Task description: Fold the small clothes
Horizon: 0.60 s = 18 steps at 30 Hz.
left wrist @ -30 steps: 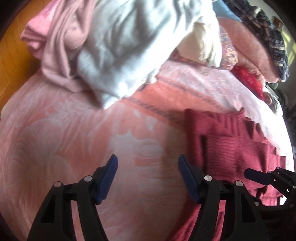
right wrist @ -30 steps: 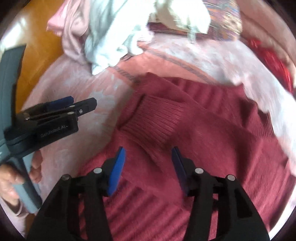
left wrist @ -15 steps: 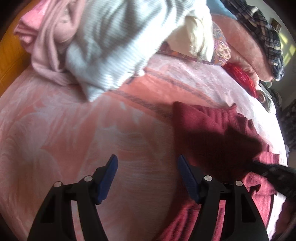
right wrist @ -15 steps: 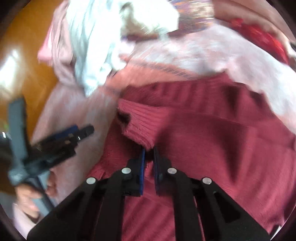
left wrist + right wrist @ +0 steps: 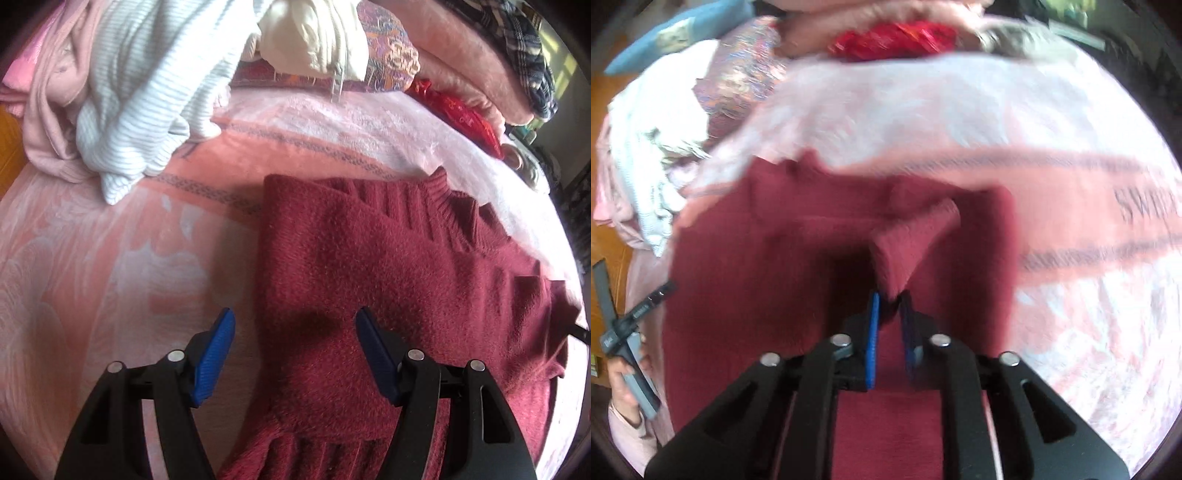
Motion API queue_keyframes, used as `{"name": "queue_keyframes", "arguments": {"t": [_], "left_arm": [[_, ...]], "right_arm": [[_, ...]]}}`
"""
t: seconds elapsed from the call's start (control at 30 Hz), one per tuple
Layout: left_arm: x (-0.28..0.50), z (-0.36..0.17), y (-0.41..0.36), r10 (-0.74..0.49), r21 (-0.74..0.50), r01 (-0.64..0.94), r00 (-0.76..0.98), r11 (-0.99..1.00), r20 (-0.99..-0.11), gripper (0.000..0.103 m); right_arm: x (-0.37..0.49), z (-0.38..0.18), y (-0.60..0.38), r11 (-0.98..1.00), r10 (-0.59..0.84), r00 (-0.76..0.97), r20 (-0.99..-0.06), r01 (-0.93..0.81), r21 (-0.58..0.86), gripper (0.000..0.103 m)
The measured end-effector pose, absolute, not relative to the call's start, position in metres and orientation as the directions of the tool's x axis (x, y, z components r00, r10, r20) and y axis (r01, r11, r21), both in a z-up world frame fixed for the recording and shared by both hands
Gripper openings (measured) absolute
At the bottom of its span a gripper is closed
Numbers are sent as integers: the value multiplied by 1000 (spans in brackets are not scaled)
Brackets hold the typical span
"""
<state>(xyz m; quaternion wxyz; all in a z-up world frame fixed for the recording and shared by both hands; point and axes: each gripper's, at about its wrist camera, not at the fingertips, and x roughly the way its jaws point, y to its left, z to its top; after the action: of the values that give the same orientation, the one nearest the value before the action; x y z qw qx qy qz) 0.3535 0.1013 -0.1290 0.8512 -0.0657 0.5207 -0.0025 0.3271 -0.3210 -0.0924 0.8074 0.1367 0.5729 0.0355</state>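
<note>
Pink patterned blanket (image 5: 110, 258) covers the bed; the maroon knit sweater (image 5: 388, 277) lies toward its right edge, soft and likely floppy, best taken by cuff or hem; right gripper (image 5: 889, 317) pinches its sleeve cuff (image 5: 916, 243); left gripper (image 5: 295, 354) hangs agape over the sweater's left edge.

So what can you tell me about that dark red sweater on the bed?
The dark red sweater is a fuzzy knit with ribbed bands at its collar and hem. It lies mostly flat on the pink blanket, with one side already folded over into a straight edge. The right gripper is shut on its ribbed sleeve cuff, lifting it above the body. The left gripper hovers open over its near edge, not touching it.
</note>
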Motion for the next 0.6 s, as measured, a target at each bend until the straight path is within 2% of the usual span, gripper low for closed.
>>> {"name": "queue_keyframes", "arguments": {"t": [0.03,0.07,0.17,0.27,0.3,0.33,0.37,0.4,0.43,0.47,0.5,0.57,0.6], "left_arm": [[354,-131,100,-72,-114,-65,453,991,-888,68],[355,-134,99,-72,-113,-64,448,992,-891,69],[356,-140,96,-77,-117,-63,445,991,-892,74],[358,-142,95,-126,-172,-65,447,983,-886,75],[359,-143,95,-144,-194,-68,445,979,-884,75],[359,-144,94,-153,-206,-74,443,976,-883,75],[359,-146,93,-160,-217,-82,443,973,-882,75],[359,-147,93,-168,-230,-87,449,969,-878,73],[358,-148,92,-170,-233,-87,453,968,-875,64],[357,-148,91,-169,-229,-81,454,970,-875,53],[357,-147,91,-162,-221,-79,456,972,-875,48],[357,-146,93,-149,-208,-79,460,975,-875,26],[356,-144,96,-152,-214,-85,464,973,-873,21]], "right_arm": [[325,-98,-328,947,246,344,-906,113,300,37],[323,-105,-334,935,275,339,-900,125,332,46],[325,-116,-347,895,360,339,-869,138,425,46],[332,-117,-346,887,376,337,-863,137,440,46],[334,-119,-345,887,372,337,-865,144,438,46],[335,-121,-344,888,371,333,-867,146,436,41],[336,-123,-342,890,368,327,-870,147,432,28],[338,-123,-341,893,364,324,-873,146,426,20],[338,-121,-339,896,361,327,-873,138,422,10],[336,-116,-338,898,361,342,-868,124,423,10],[332,-110,-340,899,365,354,-861,109,425,9],[325,-93,-338,886,402,382,-832,66,458,9],[322,-87,-338,878,418,396,-818,56,476,9]]}}
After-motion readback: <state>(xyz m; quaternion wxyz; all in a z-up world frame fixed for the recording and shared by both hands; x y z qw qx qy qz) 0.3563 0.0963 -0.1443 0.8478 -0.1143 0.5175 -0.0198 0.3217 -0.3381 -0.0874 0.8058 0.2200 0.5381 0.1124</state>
